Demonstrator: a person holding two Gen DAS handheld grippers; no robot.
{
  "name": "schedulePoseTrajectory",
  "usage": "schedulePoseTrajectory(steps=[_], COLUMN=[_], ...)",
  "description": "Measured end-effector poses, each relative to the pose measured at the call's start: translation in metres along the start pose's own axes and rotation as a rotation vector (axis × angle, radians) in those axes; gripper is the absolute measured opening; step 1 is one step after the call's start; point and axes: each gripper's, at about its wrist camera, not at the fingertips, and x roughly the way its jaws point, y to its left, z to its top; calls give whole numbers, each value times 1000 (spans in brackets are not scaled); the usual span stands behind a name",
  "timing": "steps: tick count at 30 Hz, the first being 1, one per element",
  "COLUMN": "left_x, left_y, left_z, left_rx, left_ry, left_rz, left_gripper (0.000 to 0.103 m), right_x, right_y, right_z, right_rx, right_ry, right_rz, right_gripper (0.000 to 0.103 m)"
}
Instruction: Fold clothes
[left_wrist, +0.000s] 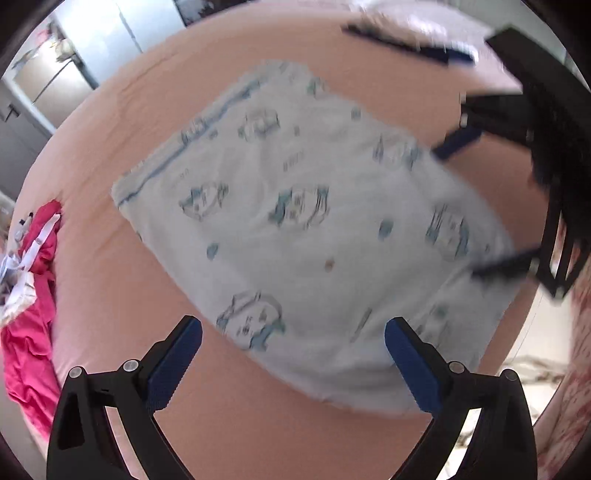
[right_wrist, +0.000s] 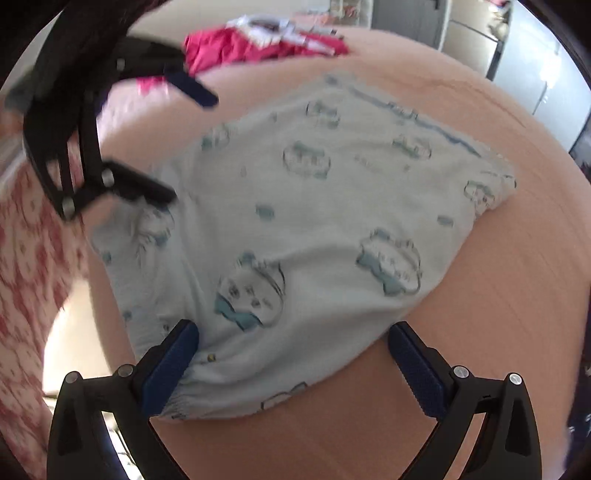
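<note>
while both tongs hang spread, the pale printed garment (left_wrist: 295, 229) lies flat mid-bed.
left tongs (left_wrist: 293, 332) and right tongs (right_wrist: 293, 336) grip nothing; pink clothes (left_wrist: 33, 295) sit at the peach bed (left_wrist: 240, 424) edge.

Pale blue garment (left_wrist: 295, 229) printed with teal-and-grey cartoon animals and small dots, edged by a darker blue stripe (left_wrist: 192, 147) on its far side, ahead of both grippers. Beneath it, a plain peach sheet (left_wrist: 155, 92). Left gripper (left_wrist: 293, 336) and right gripper (right_wrist: 293, 339): black frames, blue finger pads (left_wrist: 173, 365). Bright pink cloth (left_wrist: 33, 325) with white trim, left of the left gripper.
</note>
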Motion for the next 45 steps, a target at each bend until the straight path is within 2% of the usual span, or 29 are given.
schedulePoseTrajectory(steps=[2, 4, 7, 8, 9, 11, 12, 14, 16, 19, 21, 24, 27, 29, 31, 33, 35, 36, 38, 40, 42, 43, 45], left_x=[-2, -18, -32, -25, -11, 9, 33, 71, 77, 67, 53, 40, 35, 63, 63, 53, 43, 37, 23, 18, 24, 27, 43], left_y=[-2, 16, 45, 51, 53, 69, 77, 76, 84, 117, 132, 126, 93, 70, 62, 78, 94, 100, 100, 91, 83, 76, 61], left_z=[-30, -35, -23, -12, 4, 12, 22, 44, 31, -3, -19, -9, 0, 10, -5, -26, -47, -56, -59, -43, -10, -2, 8], left_rx=[84, 59, -21, -35, -36, -26, -17, 43, 95, 29, -20, -34, -10, 93, 186, 163, 136, 123, 113, 117, 138, 158, 224], left_ry=[53, -40, -214, -242, -256, -251, -238, -198, -172, -137, -170, -254, -308, -252, -282, -229, -177, -175, -235, -298, -345, -350, -311], left_rz=[36, 23, -13, -23, -31, -58, -80, -114, -138, -164, -156, -189, -282, -277, -241, -233, -220, -224, -246, -266, -306, -313, -267], left_gripper=[101, 101, 101, 101, 101, 101, 101, 101, 102, 102, 102, 102, 102, 102, 103, 103, 103, 103, 103, 103, 103, 103, 103], right_x=[-6, -28, -43, -36, -29, -1, 14, 37, 55, 44, 29, 13, 24, 49, 74, 64, 48, 39, 21, 15, 14, 25, 47], right_y=[-11, -18, -44, -48, -52, -42, -41, -49, -65, -90, -109, -115, -101, -95, -89, -92, -113, -126, -142, -136, -127, -121, -108], right_z=[-3, -2, 17, 30, 43, 71, 82, 99, 102, 79, 60, 61, 96, 115, 116, 104, 86, 76, 67, 81, 99, 109, 129], right_rx=[28, -10, 112, 108, 102, -57, -113, -138, -139, -116, -60, -23, 0, 19, -74, -136, -99, -58, 12, 14, 14, -10, -59], right_ry=[30, -55, -202, -198, -192, -111, -76, -21, 43, 79, 95, 11, -89, -66, 21, 7, 43, 52, -15, -89, -151, -132, -91], right_rz=[29, 13, 7, 5, 2, -45, -78, -83, -78, -56, -59, -77, -47, 8, -64, -64, -107, -127, -128, -146, -144, -155, -177], right_gripper=[103, 103, 103, 103, 103, 103, 103, 103, 103, 103, 103, 103, 103, 103, 103, 103, 103, 103, 103, 103, 103, 103, 103])
